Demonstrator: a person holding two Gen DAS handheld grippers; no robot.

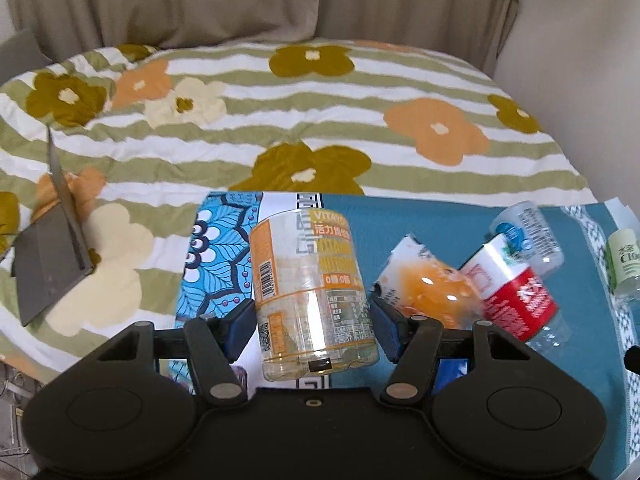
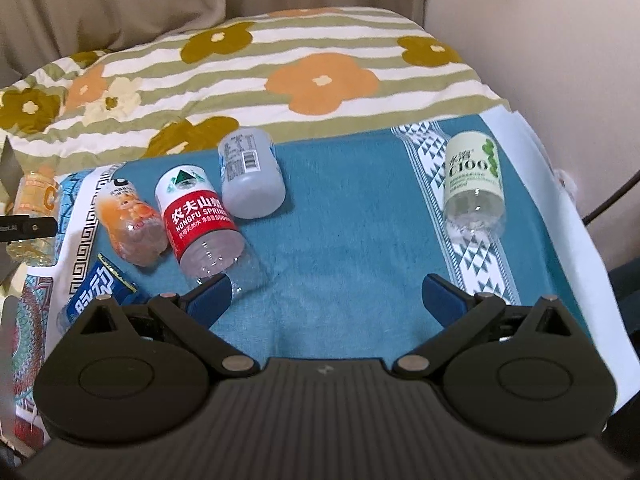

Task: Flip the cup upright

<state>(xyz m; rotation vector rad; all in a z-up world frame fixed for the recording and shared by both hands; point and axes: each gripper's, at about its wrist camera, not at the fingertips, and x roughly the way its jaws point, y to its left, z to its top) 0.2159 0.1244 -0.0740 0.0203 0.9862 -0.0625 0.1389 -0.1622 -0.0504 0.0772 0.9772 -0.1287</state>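
A clear bottle-cup with an orange and yellow label [image 1: 308, 292] sits between the blue pads of my left gripper [image 1: 312, 326], which is shut on it; its closed base points toward the camera. The same cup shows at the far left of the right wrist view [image 2: 34, 216]. My right gripper [image 2: 326, 300] is open and empty above the teal cloth [image 2: 340, 220], apart from every cup.
Several cut bottle-cups lie on the cloth: an orange one [image 2: 132, 224], a red-labelled one [image 2: 200, 220], a white one [image 2: 250, 172], a pale green C100 one [image 2: 474, 180] and a blue one [image 2: 96, 296]. A grey laptop [image 1: 52, 264] stands on the floral blanket.
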